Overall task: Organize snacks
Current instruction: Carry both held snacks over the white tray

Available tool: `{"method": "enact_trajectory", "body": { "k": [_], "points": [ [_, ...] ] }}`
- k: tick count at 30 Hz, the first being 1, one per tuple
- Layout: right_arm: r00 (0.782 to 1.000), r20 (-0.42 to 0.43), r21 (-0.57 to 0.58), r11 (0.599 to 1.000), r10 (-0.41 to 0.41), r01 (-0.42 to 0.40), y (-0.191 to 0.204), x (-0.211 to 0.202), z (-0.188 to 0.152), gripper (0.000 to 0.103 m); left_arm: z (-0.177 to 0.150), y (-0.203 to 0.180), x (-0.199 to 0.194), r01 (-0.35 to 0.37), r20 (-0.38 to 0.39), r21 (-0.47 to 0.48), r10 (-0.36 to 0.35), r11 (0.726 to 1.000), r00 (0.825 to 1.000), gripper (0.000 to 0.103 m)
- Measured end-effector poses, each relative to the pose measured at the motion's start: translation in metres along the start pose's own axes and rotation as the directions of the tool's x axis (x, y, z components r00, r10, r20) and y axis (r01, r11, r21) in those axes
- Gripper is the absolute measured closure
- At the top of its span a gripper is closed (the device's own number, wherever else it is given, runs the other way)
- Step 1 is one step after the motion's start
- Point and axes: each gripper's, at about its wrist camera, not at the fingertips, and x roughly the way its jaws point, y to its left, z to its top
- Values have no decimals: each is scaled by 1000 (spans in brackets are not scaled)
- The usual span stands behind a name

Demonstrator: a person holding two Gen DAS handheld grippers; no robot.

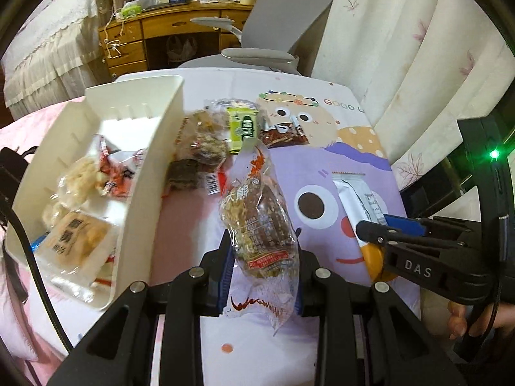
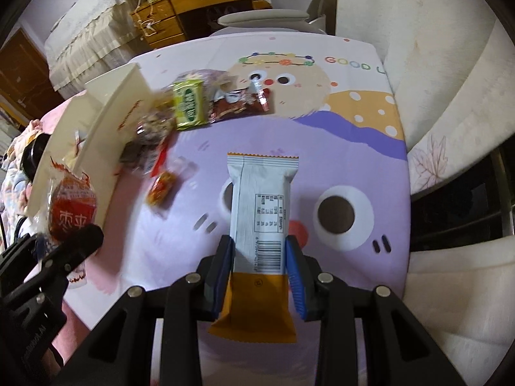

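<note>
My left gripper (image 1: pixel 262 251) is shut on a clear packet of brown nut snack (image 1: pixel 257 212), held above the cartoon-printed cloth. My right gripper (image 2: pixel 259 254) is shut on a white and orange wrapped bar (image 2: pixel 260 206), also lifted off the cloth. In the left wrist view the right gripper (image 1: pixel 373 231) shows at the right, gripping the same bar (image 1: pixel 357 199). In the right wrist view the left gripper (image 2: pixel 80 241) shows at the lower left with its packet (image 2: pixel 70 206). A white bin (image 1: pixel 151 173) at the left holds several wrapped snacks.
Loose snacks lie beside the bin: a green packet (image 1: pixel 243 127), a dark red packet (image 1: pixel 283 135), a clear bag of brown pieces (image 1: pixel 201 141), a small orange sweet (image 2: pixel 162 186). A grey chair (image 1: pixel 276 25) and curtain (image 1: pixel 402 64) stand beyond the table's far edge.
</note>
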Motion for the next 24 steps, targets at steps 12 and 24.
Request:
{"method": "enact_trajectory", "body": {
  "k": [12, 24],
  "points": [
    [994, -76, -33, 996, 76, -79, 40, -12, -30, 70, -6, 46, -41, -10, 56, 22, 9, 1000, 998, 75],
    [995, 39, 67, 993, 96, -99, 97, -31, -9, 70, 24, 118, -83, -2, 128, 175, -21, 985, 992, 75]
  ]
}}
